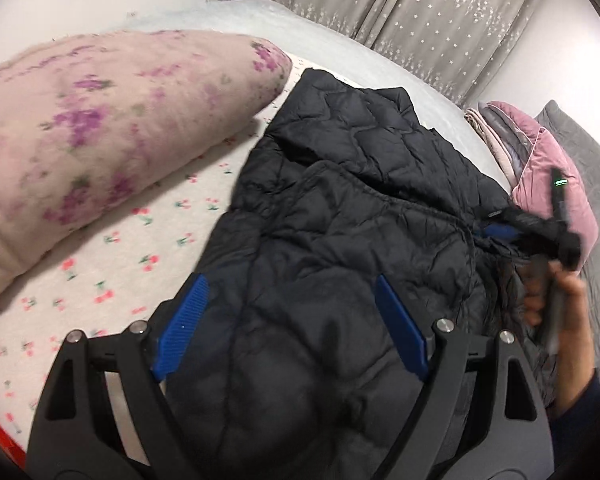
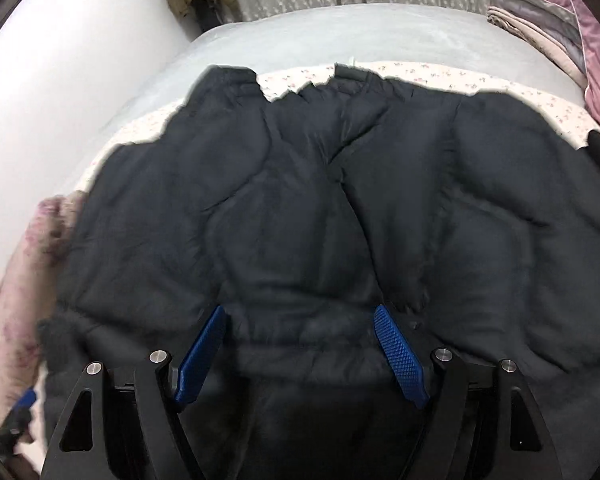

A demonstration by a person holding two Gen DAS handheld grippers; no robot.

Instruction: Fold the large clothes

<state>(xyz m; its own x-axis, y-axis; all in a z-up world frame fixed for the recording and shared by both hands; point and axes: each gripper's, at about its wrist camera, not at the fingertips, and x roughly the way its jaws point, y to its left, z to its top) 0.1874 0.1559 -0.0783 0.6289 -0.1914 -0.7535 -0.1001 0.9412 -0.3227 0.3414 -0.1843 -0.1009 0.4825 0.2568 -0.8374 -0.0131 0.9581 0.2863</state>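
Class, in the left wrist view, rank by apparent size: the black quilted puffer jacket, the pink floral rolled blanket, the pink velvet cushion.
1. Black quilted puffer jacket, though nearness to the camera enlarges it.
2. Pink floral rolled blanket.
3. Pink velvet cushion, partly hidden and farther away.

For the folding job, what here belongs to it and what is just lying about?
Belongs:
black quilted jacket
left tool, open
right tool, open

Lying about:
floral pillow
folded pink and grey bedding
star curtains
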